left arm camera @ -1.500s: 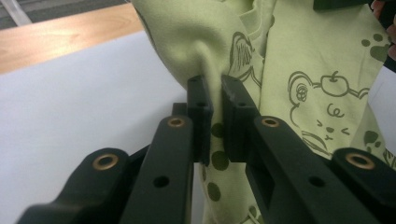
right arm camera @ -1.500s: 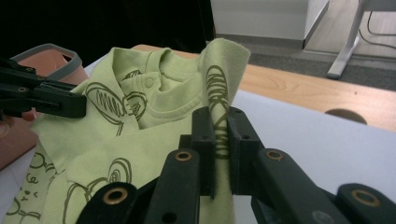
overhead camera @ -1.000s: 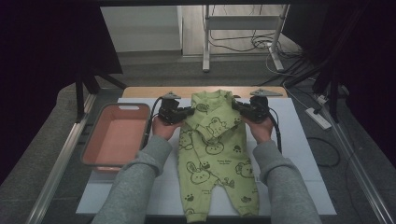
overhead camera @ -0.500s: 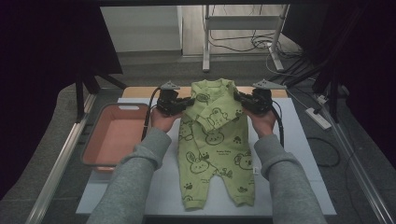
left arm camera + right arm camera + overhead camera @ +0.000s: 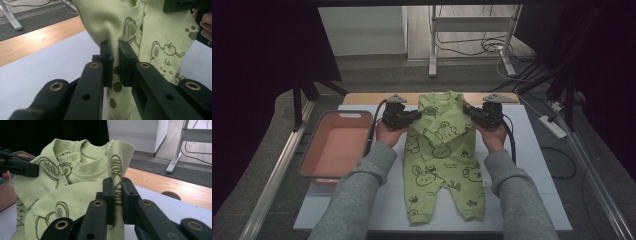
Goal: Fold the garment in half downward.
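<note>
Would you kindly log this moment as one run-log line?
left claw: shut on romper | right claw: shut on romper | romper: top lifted, legs flat on white mat | pink bin: beside left

The high view is dim, with black at both sides. The two gripper views are bright and clear up close, but the far parts look soft.

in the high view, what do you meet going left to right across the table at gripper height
pink bin → left gripper → green baby romper → right gripper
</note>
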